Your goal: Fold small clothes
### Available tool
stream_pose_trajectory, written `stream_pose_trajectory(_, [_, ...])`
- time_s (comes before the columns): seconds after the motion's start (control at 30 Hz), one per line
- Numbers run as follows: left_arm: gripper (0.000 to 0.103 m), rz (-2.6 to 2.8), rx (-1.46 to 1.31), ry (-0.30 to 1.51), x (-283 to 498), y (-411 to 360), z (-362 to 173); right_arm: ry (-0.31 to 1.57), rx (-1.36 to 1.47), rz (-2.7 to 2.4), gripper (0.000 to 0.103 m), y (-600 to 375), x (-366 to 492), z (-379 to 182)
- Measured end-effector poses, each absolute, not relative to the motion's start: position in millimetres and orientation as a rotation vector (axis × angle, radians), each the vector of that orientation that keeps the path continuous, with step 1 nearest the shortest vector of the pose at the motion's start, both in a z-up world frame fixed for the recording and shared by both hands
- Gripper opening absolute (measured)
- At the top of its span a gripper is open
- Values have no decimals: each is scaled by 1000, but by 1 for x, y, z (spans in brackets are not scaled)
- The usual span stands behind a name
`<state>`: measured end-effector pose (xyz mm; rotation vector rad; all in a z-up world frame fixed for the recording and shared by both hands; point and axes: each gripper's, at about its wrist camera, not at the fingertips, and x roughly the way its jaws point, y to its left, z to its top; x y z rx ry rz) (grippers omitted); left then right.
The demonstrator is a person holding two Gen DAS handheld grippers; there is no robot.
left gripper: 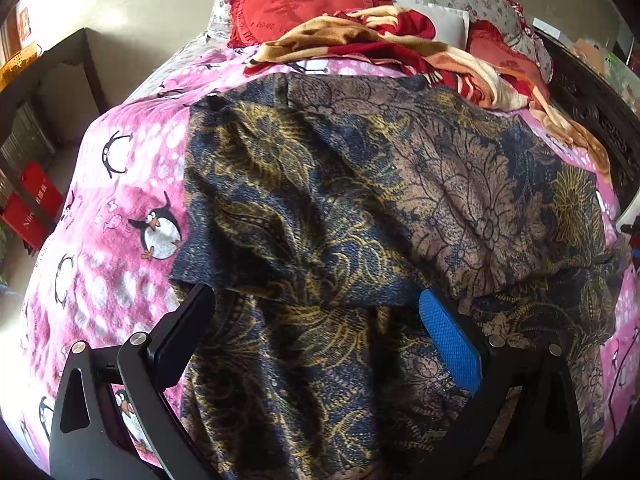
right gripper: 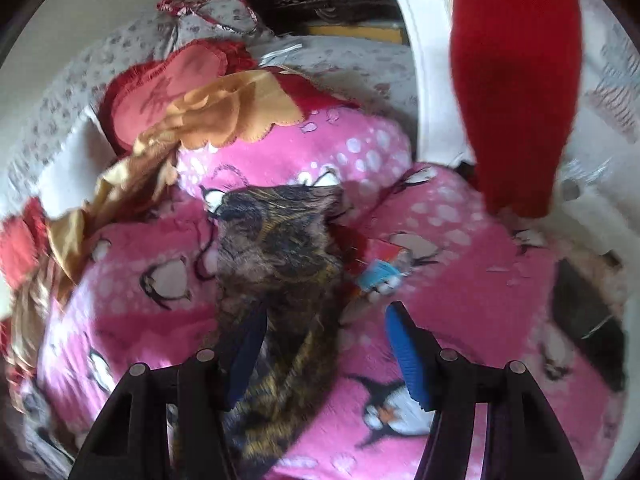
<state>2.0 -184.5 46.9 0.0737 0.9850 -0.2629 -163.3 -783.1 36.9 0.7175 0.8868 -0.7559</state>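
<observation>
A dark blue and gold patterned garment (left gripper: 360, 184) lies spread and partly folded on a pink penguin blanket (left gripper: 120, 184). My left gripper (left gripper: 316, 300) is open, its jaws wide apart over the garment's near fold, with cloth lying between them and draping over the fingertips. In the blurred right wrist view, a bunched part of the same garment (right gripper: 280, 248) lies on the pink blanket (right gripper: 460, 300). My right gripper (right gripper: 324, 320) is open, and the cloth runs beside its left blue pad (right gripper: 248, 356) without being pinched.
Red heart pillows (left gripper: 296, 4) and a red and tan blanket (left gripper: 400, 48) lie at the bed's far end. A dark carved headboard (left gripper: 592, 112) is at right. Shelves and red boxes (left gripper: 36, 204) stand left. A red sleeve (right gripper: 516, 80) hangs at upper right.
</observation>
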Motion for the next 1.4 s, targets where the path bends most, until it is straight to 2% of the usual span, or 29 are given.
stream_pose_trajectory(0.1, [103,-259,83,988,1,-188,47,915,761,-737,59,-795,-156,22])
stream_pose_trajectory(0.13, [103,-258,84,988,1,-188,47,917,767,-743,54,-797,-155,19])
stream_pose_trajectory(0.2, [102,-259,84,987,0,-188,48,914,764,-760,41,-801,-154,15])
stream_pose_trajectory(0.23, [103,-259,84,987,0,-188,49,913,762,-762,28,-801,-155,14])
stream_pose_trajectory(0.27, [103,-258,85,985,-1,-187,50,903,767,-761,10,-801,-158,14])
stream_pose_trajectory(0.3, [103,-258,84,984,-1,-187,51,878,786,-748,4,-801,-163,17])
stream_pose_trajectory(0.4, [103,-258,69,974,-1,-181,56,773,818,-674,2,-794,-179,41])
stream_pose_trajectory(0.6, [103,-256,7,946,-6,-161,71,537,782,-557,2,-763,-215,143])
stream_pose_trajectory(0.8, [102,-255,-50,917,-9,-140,87,509,622,-345,2,-679,-186,241])
stream_pose_trajectory(0.97, [103,-248,-90,877,-17,-117,102,511,485,-151,2,-580,-134,285])
stream_pose_trajectory(1.17, [102,-212,-138,860,-16,-87,104,619,371,155,2,-450,-57,274])
stream_pose_trajectory(1.3, [102,-177,-179,871,-12,-65,97,725,302,332,2,-360,-19,226])
stream_pose_trajectory(1.4, [102,-158,-199,881,-9,-54,93,812,251,392,3,-303,-8,161])
